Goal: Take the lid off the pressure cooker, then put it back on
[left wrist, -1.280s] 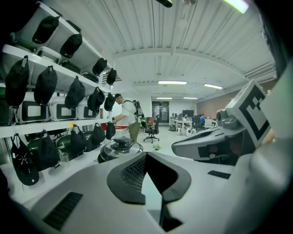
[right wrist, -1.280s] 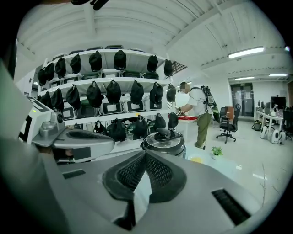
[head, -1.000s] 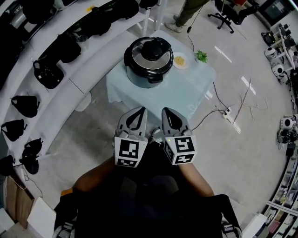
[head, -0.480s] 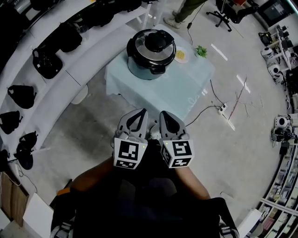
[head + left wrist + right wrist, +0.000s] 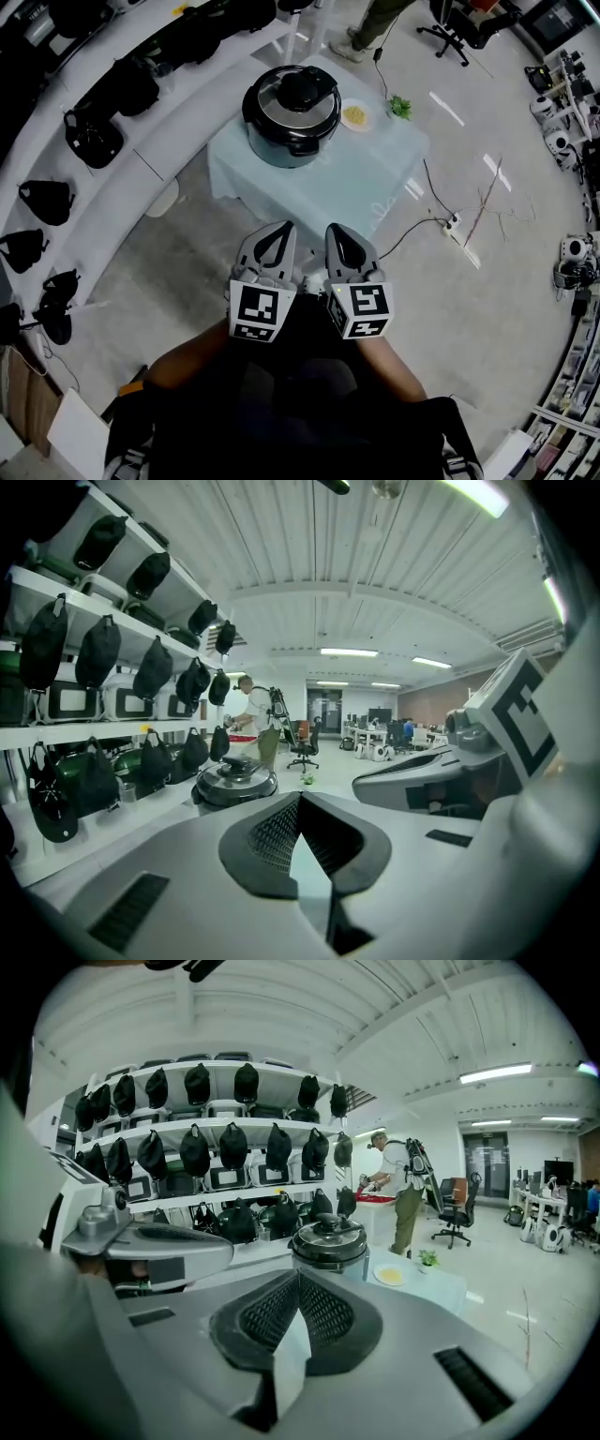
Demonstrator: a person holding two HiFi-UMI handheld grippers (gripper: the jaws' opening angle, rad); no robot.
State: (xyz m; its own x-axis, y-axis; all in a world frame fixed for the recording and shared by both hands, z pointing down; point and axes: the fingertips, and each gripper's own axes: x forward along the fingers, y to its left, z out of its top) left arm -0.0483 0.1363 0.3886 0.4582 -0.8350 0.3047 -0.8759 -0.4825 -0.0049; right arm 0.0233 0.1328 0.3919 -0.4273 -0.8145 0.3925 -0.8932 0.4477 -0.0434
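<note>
Shut and empty, the left gripper [image 5: 284, 225] and right gripper [image 5: 332, 228] barely drifted; at twelve o'clock the round black pressure cooker [image 5: 281, 152] keeps its steel lid [image 5: 270, 106] seated.

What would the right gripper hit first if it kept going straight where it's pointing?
Probably the pressure cooker on the table, dead ahead of the right gripper; depth is unclear.

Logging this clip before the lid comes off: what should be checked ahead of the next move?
1. Lid seated on pressure cooker: ok.
2. Left gripper empty, jaws together: ok.
3. Right gripper empty, jaws together: ok.
4. Grippers at the lid: not ok, both short of the table.
5. Plate and plant apart from pressure cooker: ok.
6. Lid lock position: cannot tell.
</note>
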